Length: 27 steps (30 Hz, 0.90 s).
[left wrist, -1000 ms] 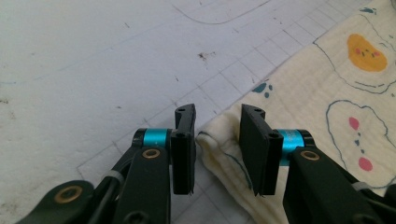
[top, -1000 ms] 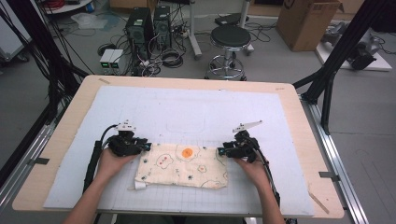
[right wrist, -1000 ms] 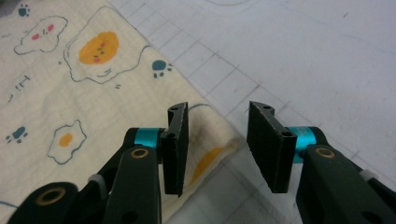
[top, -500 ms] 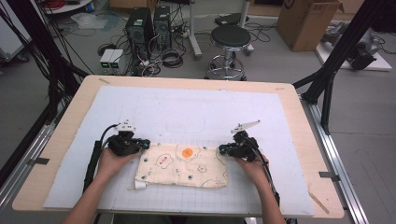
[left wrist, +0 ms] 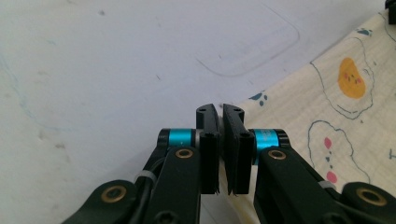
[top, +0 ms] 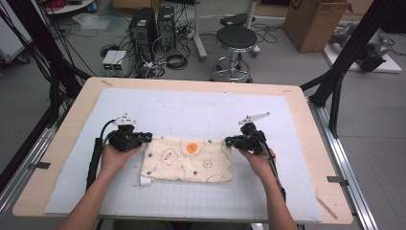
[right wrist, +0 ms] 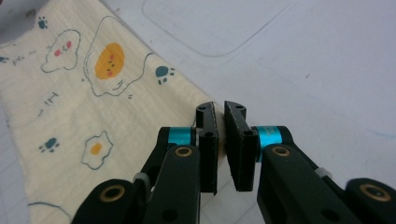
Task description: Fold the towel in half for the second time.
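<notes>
Cream cloth (top: 187,160) printed with fried eggs and paw marks is spread flat on the white mat (top: 191,110) near the table's front edge, stretched between the two tools. Its far left corner is pinched between the nearly closed jaws of the left gripper (top: 145,138), the fabric being seen to run off to the right of those jaws in the left gripper view (left wrist: 327,107). Its far right corner is clamped likewise by the right gripper (top: 230,141), with the cloth lying to the left of the jaws in the right gripper view (right wrist: 93,93).

Beyond the table (top: 306,103) — a black stool (top: 236,38), computer towers (top: 152,24), a cardboard box (top: 313,21).
</notes>
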Each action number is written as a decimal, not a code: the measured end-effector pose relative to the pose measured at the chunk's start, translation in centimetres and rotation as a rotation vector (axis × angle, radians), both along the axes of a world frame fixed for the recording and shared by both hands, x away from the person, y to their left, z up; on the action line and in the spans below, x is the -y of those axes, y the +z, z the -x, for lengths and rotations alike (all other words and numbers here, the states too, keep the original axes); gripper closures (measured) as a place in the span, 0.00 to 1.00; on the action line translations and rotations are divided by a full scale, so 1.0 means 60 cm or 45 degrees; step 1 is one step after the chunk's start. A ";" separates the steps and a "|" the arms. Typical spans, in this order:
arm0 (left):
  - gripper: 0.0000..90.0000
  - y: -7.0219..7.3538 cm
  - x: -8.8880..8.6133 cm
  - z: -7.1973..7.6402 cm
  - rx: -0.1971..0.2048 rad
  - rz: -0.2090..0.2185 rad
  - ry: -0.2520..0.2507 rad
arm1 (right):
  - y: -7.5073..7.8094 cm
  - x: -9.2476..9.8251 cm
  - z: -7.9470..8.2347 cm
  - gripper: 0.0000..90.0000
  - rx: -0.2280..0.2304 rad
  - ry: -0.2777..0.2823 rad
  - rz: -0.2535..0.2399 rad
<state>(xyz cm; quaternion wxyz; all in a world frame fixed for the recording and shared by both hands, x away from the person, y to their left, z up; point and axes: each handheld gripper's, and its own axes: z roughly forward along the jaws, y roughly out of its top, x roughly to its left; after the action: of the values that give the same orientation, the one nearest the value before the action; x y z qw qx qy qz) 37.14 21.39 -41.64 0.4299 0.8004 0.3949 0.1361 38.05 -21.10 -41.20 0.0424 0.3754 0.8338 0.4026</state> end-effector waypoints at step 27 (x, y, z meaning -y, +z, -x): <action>0.94 -0.004 -0.004 -0.038 0.007 0.067 0.114 | 0.004 -0.007 -0.059 0.93 -0.009 -0.089 -0.031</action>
<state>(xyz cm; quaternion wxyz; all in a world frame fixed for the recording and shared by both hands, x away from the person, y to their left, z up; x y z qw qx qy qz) 39.44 21.62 -41.85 0.4454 0.7701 0.4324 0.1470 41.56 -20.67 -40.98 0.0490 0.4064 0.8153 0.4095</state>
